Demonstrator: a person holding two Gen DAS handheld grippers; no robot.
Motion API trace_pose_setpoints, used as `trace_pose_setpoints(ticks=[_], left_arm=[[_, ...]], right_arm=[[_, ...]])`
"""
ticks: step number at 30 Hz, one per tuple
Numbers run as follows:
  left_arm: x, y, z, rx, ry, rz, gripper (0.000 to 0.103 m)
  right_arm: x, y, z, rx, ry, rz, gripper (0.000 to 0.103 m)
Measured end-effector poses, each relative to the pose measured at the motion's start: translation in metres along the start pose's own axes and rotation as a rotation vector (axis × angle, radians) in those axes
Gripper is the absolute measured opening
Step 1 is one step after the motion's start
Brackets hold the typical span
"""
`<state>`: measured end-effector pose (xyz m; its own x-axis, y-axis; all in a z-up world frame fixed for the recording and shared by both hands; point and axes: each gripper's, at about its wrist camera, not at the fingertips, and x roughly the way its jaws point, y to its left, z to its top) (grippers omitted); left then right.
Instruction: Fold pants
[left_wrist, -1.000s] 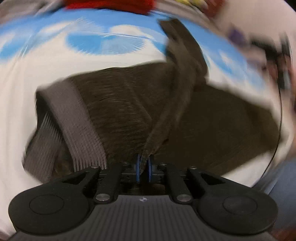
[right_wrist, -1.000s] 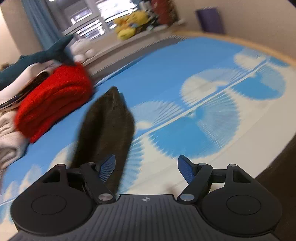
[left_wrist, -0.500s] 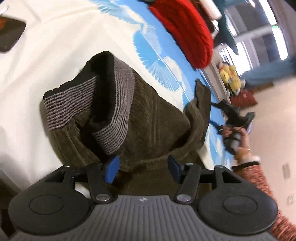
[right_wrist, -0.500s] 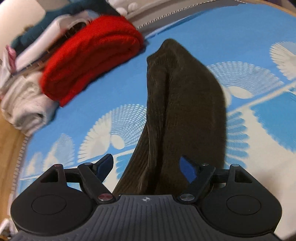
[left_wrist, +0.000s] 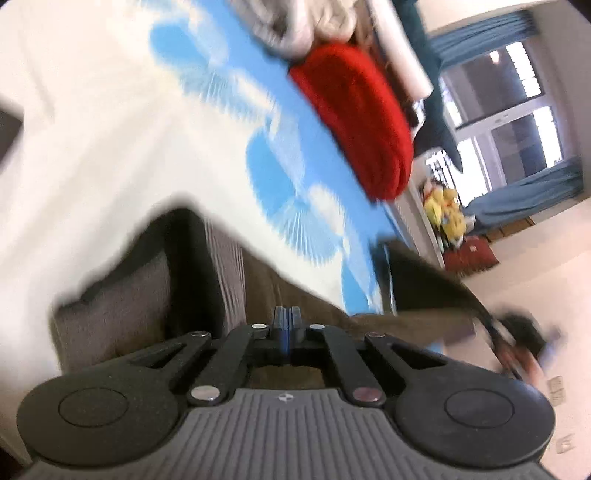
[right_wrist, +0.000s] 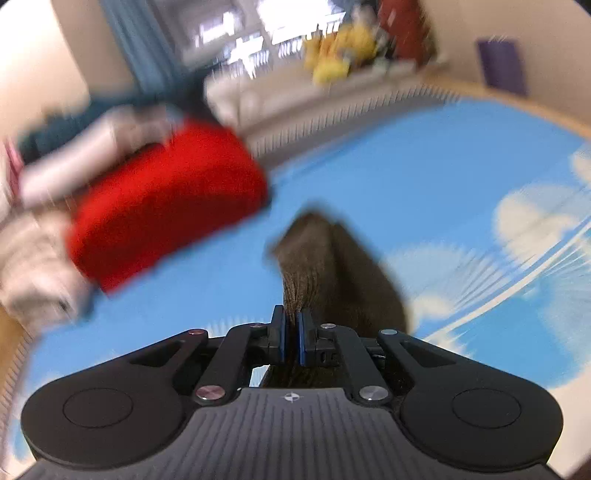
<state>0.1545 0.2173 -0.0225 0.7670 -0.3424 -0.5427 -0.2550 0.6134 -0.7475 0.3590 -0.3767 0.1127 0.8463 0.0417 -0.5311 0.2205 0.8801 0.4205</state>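
The dark olive-brown pants (left_wrist: 280, 291) lie on a bed with a blue and white sheet (left_wrist: 110, 122). Their grey ribbed waistband (left_wrist: 122, 295) shows at the lower left of the left wrist view. My left gripper (left_wrist: 286, 321) is shut on the pants fabric near the waistband. In the right wrist view a pant leg (right_wrist: 332, 266) stretches away from me. My right gripper (right_wrist: 291, 339) is shut on that leg's fabric. The right gripper also shows, blurred, at the far right of the left wrist view (left_wrist: 517, 343).
A folded red knit garment (left_wrist: 358, 129) (right_wrist: 166, 199) lies on the bed beyond the pants, with a pile of pale clothes (right_wrist: 33, 266) beside it. Yellow plush toys (right_wrist: 336, 48) sit by the window. A dark flat object (left_wrist: 7, 133) lies at the left.
Both grippers were open half a second ago and have shut on the pants. The left one closed near the waistband, the right one on the leg.
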Motion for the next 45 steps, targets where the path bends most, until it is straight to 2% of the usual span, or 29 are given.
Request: trace_pose_setpoints(ticks=[2, 4, 5, 7, 9, 10, 11, 12, 14, 15, 16, 17, 18, 19, 22, 24, 27, 29, 31, 34, 37, 39, 41, 42, 43, 44, 45], left_arm=[[-0.013, -0.003, 0.009, 0.014, -0.043, 0.032, 0.000], [-0.021, 0.002, 0.013, -0.008, -0.029, 0.060, 0.000], [-0.024, 0.004, 0.011, 0.000, -0.008, 0.073, 0.000], [-0.024, 0.006, 0.001, 0.030, 0.049, 0.099, 0.003], [-0.022, 0.010, -0.011, 0.040, 0.103, 0.096, 0.021], [-0.021, 0.009, -0.017, 0.048, 0.117, 0.096, 0.040], [-0.021, 0.008, -0.022, 0.051, 0.110, 0.103, 0.052], [-0.020, 0.005, -0.026, 0.069, 0.104, 0.102, 0.056], [-0.015, 0.000, -0.033, 0.115, 0.120, 0.107, 0.084], [-0.008, -0.002, -0.036, 0.123, 0.127, 0.126, 0.085], [-0.001, -0.003, -0.040, 0.131, 0.136, 0.139, 0.085], [0.006, -0.003, -0.044, 0.129, 0.151, 0.151, 0.085], [0.014, -0.002, -0.047, 0.121, 0.168, 0.162, 0.085], [0.024, -0.002, -0.048, 0.118, 0.176, 0.177, 0.085], [0.041, 0.003, -0.052, 0.103, 0.211, 0.185, 0.085], [0.050, 0.004, -0.051, 0.101, 0.208, 0.193, 0.086], [0.059, 0.001, -0.048, 0.092, 0.208, 0.190, 0.094], [0.062, -0.001, -0.048, 0.096, 0.204, 0.192, 0.099], [0.064, -0.004, -0.051, 0.116, 0.199, 0.185, 0.102], [0.061, -0.010, -0.061, 0.166, 0.173, 0.200, 0.102], [0.057, -0.017, -0.070, 0.231, 0.154, 0.225, 0.098], [0.055, -0.020, -0.075, 0.268, 0.135, 0.243, 0.086], [0.055, -0.020, -0.077, 0.302, 0.128, 0.275, 0.062], [0.055, -0.018, -0.077, 0.302, 0.119, 0.292, 0.054], [0.054, -0.017, -0.074, 0.291, 0.111, 0.302, 0.036], [0.051, -0.016, -0.070, 0.274, 0.112, 0.294, 0.028], [0.046, -0.016, -0.063, 0.242, 0.119, 0.268, 0.026]], right_arm=[[-0.075, -0.026, -0.009, 0.051, -0.045, 0.036, 0.006], [-0.144, -0.055, -0.045, 0.087, -0.066, 0.025, 0.007], [-0.167, -0.069, -0.071, 0.086, -0.051, -0.019, 0.007], [-0.186, -0.103, -0.127, 0.054, 0.063, -0.168, 0.007], [-0.183, -0.138, -0.170, 0.110, 0.177, -0.243, 0.007], [-0.180, -0.152, -0.188, 0.157, 0.214, -0.241, 0.007], [-0.177, -0.159, -0.200, 0.188, 0.218, -0.234, 0.007], [-0.176, -0.162, -0.208, 0.211, 0.205, -0.232, 0.007], [-0.176, -0.160, -0.214, 0.209, 0.166, -0.208, 0.011], [-0.177, -0.157, -0.213, 0.183, 0.146, -0.197, 0.012], [-0.175, -0.150, -0.212, 0.143, 0.126, -0.191, 0.020], [-0.176, -0.150, -0.210, 0.102, 0.102, -0.207, 0.028], [-0.177, -0.148, -0.207, 0.069, 0.081, -0.259, 0.049], [-0.174, -0.147, -0.204, 0.041, 0.070, -0.317, 0.064], [-0.173, -0.129, -0.202, -0.071, 0.014, -0.407, 0.068], [-0.171, -0.109, -0.205, -0.210, -0.023, -0.411, 0.072], [-0.163, -0.083, -0.208, -0.433, -0.068, -0.406, 0.079], [-0.156, -0.072, -0.205, -0.490, -0.054, -0.344, 0.079], [-0.144, -0.064, -0.197, -0.498, 0.003, -0.204, 0.080], [-0.119, -0.050, -0.190, -0.507, 0.035, -0.131, 0.080], [-0.084, -0.030, -0.200, -0.639, 0.164, -0.095, 0.080], [-0.065, -0.014, -0.219, -0.767, 0.179, -0.090, 0.080], [-0.049, 0.000, -0.242, -0.867, 0.162, -0.118, 0.080], [-0.042, 0.005, -0.252, -0.897, 0.159, -0.154, 0.077], [-0.029, 0.009, -0.259, -0.919, 0.170, -0.204, 0.058], [-0.021, 0.010, -0.265, -0.931, 0.199, -0.243, 0.032], [-0.015, 0.010, -0.261, -0.910, 0.224, -0.254, 0.012]])
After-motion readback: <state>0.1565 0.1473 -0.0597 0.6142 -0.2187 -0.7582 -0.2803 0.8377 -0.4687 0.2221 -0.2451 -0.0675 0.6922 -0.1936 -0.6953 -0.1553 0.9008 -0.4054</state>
